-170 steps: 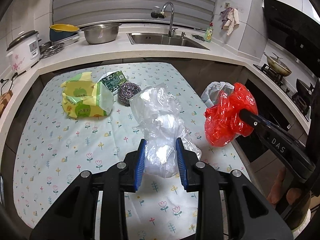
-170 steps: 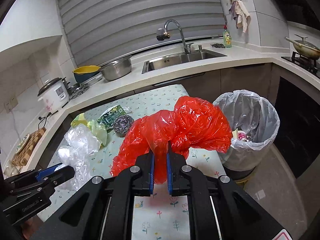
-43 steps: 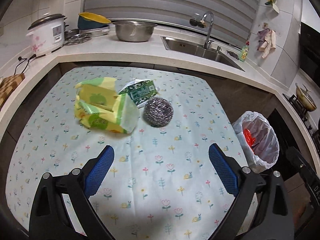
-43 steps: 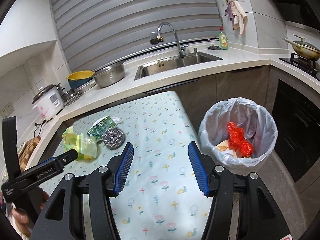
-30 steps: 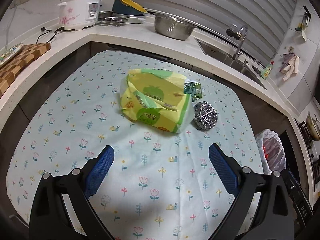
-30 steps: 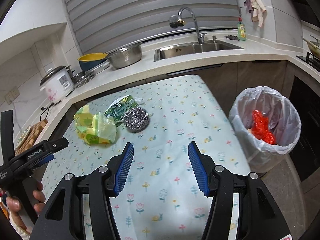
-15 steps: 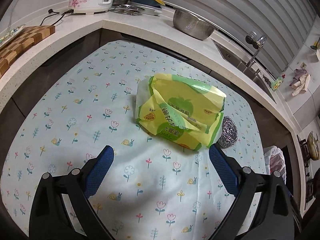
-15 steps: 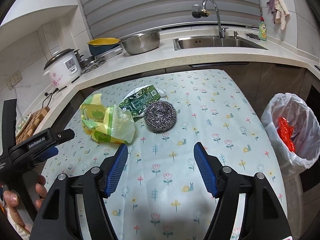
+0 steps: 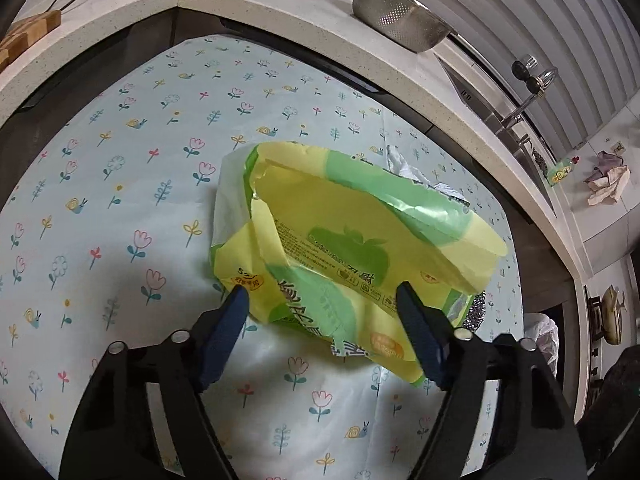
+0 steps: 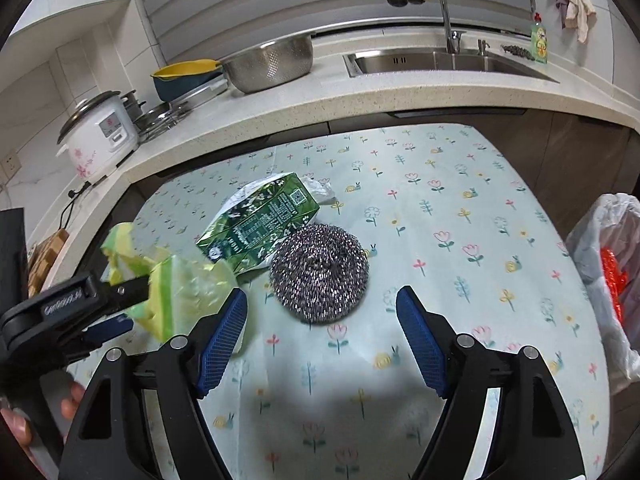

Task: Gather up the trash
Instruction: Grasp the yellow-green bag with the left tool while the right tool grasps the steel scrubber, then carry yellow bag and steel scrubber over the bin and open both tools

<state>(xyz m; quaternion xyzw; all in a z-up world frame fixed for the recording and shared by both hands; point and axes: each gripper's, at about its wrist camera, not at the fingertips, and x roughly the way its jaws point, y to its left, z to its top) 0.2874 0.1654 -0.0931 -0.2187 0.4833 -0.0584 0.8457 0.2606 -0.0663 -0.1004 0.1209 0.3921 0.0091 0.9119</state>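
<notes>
A crumpled yellow-green plastic package [image 9: 352,240] lies on the flowered tablecloth [image 9: 120,184]. My left gripper [image 9: 322,294] straddles its near end, jaws closing, blue pads at the package's sides without squeezing it. In the right wrist view a steel wool scourer [image 10: 320,272] sits just beyond my right gripper [image 10: 322,294], whose jaws are opening, nothing gripped. A green foil packet [image 10: 260,220] lies behind the scourer, touching it. The yellow-green package [image 10: 180,292] shows at the left beside one left finger [image 10: 120,290].
A bin with a white liner [image 10: 592,248] stands off the table's right edge, a red bag [image 10: 612,276] inside. The counter behind holds a rice cooker [image 10: 100,136], a steel colander [image 10: 272,64] and a sink [image 10: 440,62]. A hand [image 10: 16,420] grips the left tool.
Both grippers have moved forward and down over the table. The left jaws have narrowed around the yellow-green package. The right jaws have widened and now sit close to the scourer.
</notes>
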